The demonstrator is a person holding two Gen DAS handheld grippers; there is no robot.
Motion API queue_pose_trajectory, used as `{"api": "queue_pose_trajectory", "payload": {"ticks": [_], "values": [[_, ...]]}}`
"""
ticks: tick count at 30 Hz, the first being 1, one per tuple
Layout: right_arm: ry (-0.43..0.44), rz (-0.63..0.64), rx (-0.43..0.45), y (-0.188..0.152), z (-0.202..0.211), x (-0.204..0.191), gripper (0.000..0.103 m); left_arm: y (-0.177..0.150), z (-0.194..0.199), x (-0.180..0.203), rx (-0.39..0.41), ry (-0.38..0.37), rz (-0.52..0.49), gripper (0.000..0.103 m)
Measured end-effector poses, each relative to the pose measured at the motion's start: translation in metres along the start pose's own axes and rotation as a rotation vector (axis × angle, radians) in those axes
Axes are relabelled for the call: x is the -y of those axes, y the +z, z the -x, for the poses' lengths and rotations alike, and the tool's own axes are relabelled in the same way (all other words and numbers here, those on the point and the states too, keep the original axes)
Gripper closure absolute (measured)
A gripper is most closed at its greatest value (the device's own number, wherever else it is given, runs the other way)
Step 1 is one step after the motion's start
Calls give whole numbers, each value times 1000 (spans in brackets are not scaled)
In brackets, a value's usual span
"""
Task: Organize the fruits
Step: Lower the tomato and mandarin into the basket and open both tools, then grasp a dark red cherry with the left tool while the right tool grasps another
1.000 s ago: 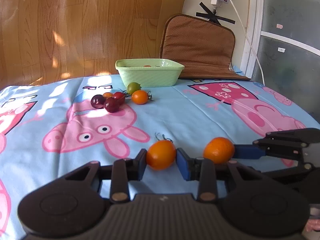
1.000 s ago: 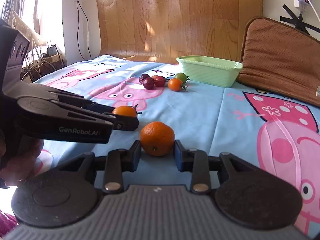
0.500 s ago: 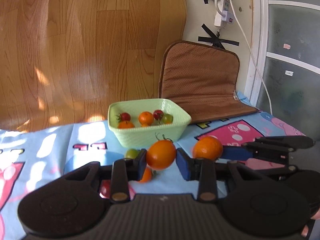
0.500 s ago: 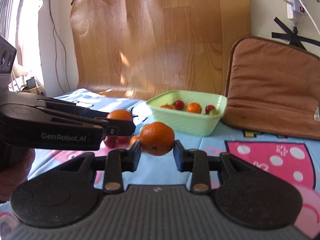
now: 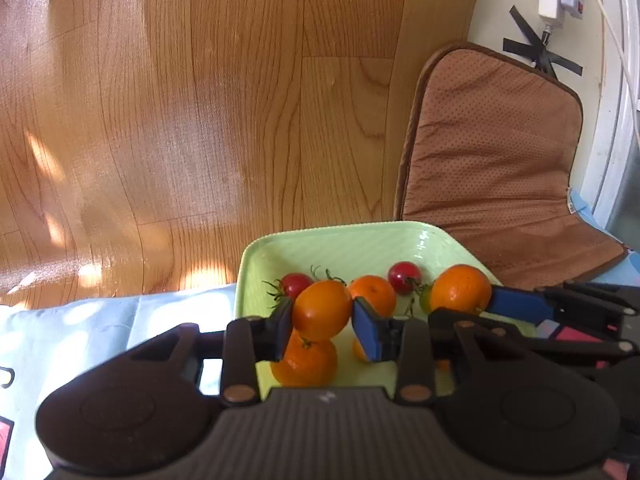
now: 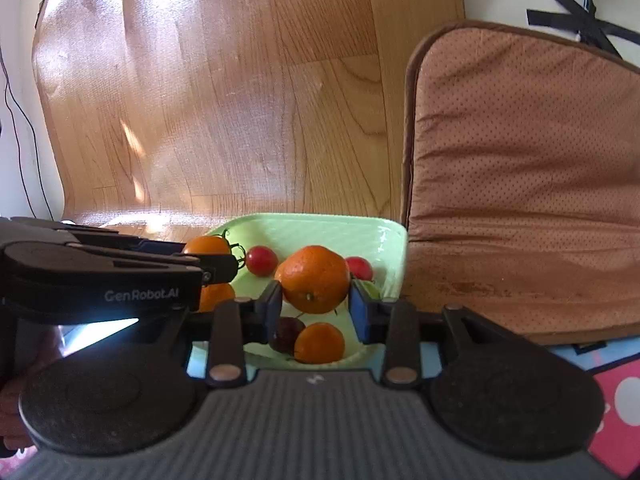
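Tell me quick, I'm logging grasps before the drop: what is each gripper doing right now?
Left gripper: closed on an orange tomato, above the green basket.
Right gripper: jaws just opening, pads still on the tangerine.

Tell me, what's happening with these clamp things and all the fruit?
A person is sorting fruit into a green basket, using a hand-held gripper in each hand. The left gripper is clamped on an orange tomato; the right gripper has a mandarin between its pads, with its jaws just starting to open. Both fruits hang over the basket, which already holds red cherry tomatoes and other orange fruit. Neither has been dropped in yet.
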State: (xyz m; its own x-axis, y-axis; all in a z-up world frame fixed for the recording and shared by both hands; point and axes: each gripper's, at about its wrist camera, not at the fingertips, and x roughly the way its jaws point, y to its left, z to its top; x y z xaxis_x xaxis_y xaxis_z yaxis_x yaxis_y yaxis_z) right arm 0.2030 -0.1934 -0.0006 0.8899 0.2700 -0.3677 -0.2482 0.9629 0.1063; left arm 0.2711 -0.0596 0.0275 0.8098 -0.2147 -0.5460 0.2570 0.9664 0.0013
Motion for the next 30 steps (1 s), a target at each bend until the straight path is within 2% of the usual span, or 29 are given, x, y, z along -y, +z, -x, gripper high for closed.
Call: {"api": "queue_pose_trajectory", "payload": {"ticks": [2, 4, 8, 12, 15, 17, 19, 22, 25, 26, 28, 30], "values": [[2, -1, 21, 0, 6, 2, 54, 1, 0, -3, 11, 1, 17, 70], [2, -22, 65, 0, 17, 3, 52, 3, 10, -8, 35, -3, 45, 70], [27, -74, 91, 3, 34, 3, 52, 9, 53, -29, 90, -7, 92, 70], [106, -63, 88, -3, 60, -12, 53, -11, 101, -62, 112, -17, 131, 69], [199, -3, 37, -20, 78, -39, 57, -38, 121, -83, 64, -64, 139, 69], [251, 44, -7, -33, 85, -58, 66, -59, 125, -93, 8, -104, 152, 69], [297, 90, -59, -43, 87, -80, 66, -77, 125, -98, -34, -130, 159, 69], [313, 139, -107, -53, 80, -105, 66, -94, 122, -102, -65, -173, 187, 69], [312, 152, -159, -55, 68, -120, 65, -99, 117, -108, -64, -229, 237, 69], [309, 150, -174, -54, 61, -121, 65, -99, 115, -110, -66, -242, 251, 66], [306, 135, -199, -55, 53, -125, 65, -99, 109, -113, -69, -256, 272, 62], [302, 127, -211, -53, 46, -128, 65, -100, 104, -112, -66, -244, 268, 63]]}}
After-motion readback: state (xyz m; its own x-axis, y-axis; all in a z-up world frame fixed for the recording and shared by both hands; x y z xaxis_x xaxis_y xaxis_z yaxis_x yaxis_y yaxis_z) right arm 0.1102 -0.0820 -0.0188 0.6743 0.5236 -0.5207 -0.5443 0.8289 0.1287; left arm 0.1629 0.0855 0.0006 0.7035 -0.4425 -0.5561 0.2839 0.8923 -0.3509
